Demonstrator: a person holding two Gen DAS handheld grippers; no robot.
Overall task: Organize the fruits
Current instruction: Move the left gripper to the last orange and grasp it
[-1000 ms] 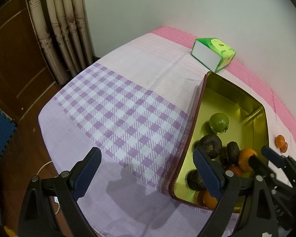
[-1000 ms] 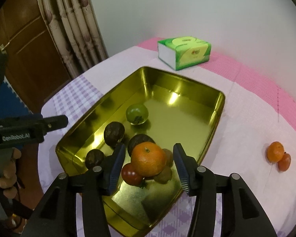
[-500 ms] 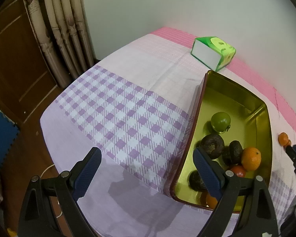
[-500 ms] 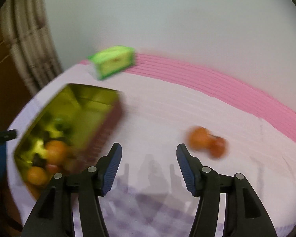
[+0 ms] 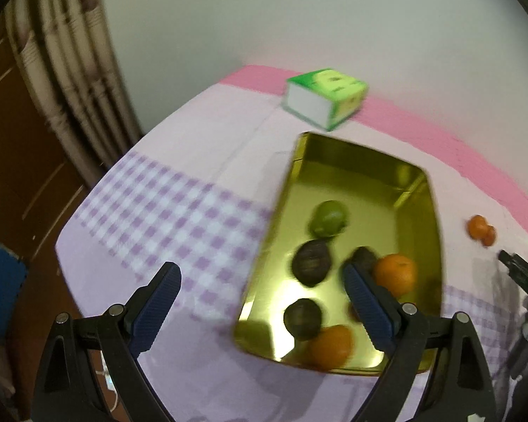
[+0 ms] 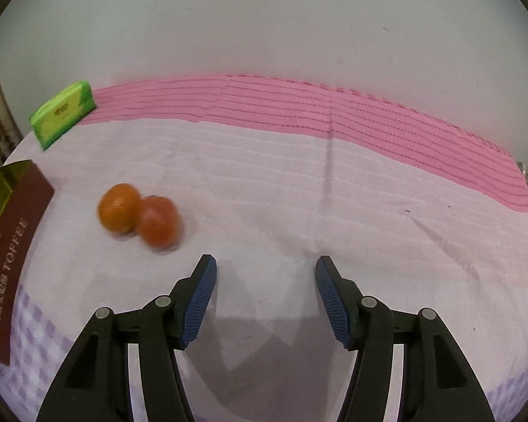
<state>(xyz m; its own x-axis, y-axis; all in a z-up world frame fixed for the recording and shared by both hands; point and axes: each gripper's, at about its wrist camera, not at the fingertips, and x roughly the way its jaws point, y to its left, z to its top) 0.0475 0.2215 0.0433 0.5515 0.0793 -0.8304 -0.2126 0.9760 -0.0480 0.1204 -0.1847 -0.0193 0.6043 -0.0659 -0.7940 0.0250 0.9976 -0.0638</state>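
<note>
A gold tin tray [image 5: 419,190] lies on the cloth and holds a green fruit [image 5: 328,217], three dark fruits [image 5: 312,263] and two oranges [image 5: 395,274]. My left gripper [image 5: 260,302] hangs open over the tray's left edge, nothing between its fingers. Two small orange fruits [image 6: 137,216] lie touching on the pink-white cloth to the right of the tray [image 6: 16,246]; they also show as the orange pair [image 5: 480,228]. My right gripper [image 6: 265,299] is open and empty, lower right of that pair and apart from it.
A green tissue box [image 5: 325,97] stands behind the tray near the wall, the same tissue box [image 6: 63,114] showing at far left in the right wrist view. Curtains [image 5: 70,70] and a wooden door are beyond the table's left edge.
My right gripper let go of an orange in the tray, opened wider and swung right to the two loose fruits. The left gripper shifted a little, jaws unchanged.
</note>
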